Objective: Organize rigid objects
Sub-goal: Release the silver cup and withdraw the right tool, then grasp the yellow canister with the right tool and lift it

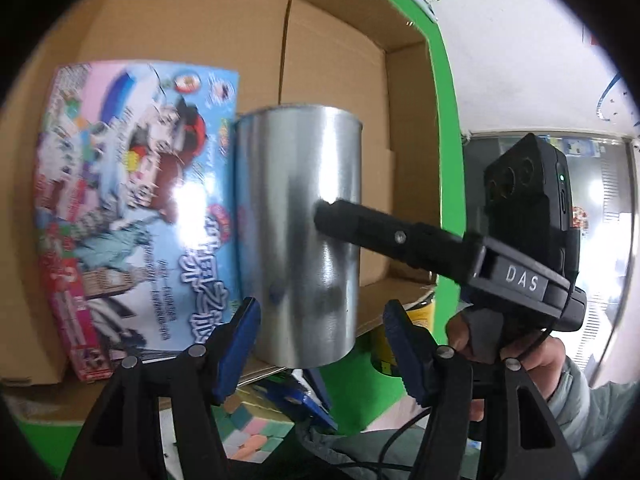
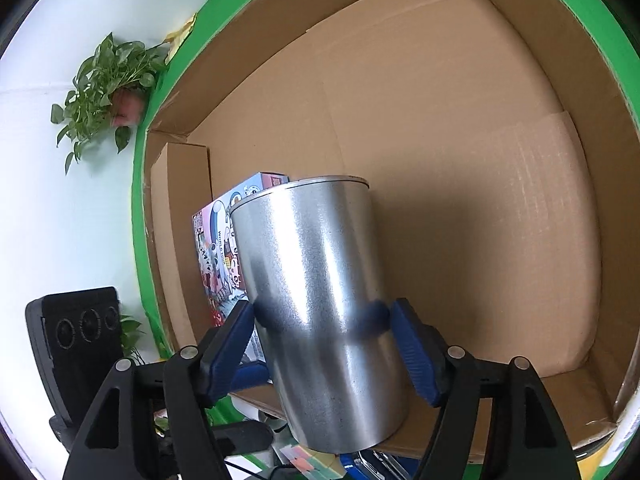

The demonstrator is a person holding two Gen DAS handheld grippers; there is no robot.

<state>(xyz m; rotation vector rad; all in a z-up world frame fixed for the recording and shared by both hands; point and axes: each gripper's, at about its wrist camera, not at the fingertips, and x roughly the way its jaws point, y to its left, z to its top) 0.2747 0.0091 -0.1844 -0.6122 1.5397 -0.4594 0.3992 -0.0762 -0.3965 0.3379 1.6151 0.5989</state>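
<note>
The metal canister (image 2: 320, 308) stands on end inside the cardboard box (image 2: 460, 128), which lies on its side like a shelf cubby, and it sits at the very front lip of the box floor, just beside the colourful toy box (image 1: 132, 208) on its left. Its long axis runs nearly upright, tilted a little in the right wrist view. The right gripper (image 2: 322, 344) brackets it low down: both blue pads (image 2: 414, 356) stand a sliver off the steel wall, spread and not pressing, so the can looks free-standing. The left gripper (image 1: 320, 344) is also spread, its pads either side of the can's base but nearer the camera, closing on nothing. From the left wrist view one black finger (image 1: 360, 226) of the right tool lies across the can's right flank. The right hand is plainly the nearer one; my judgement is that any nudge deeper into the box should go straight along its fingers.
</note>
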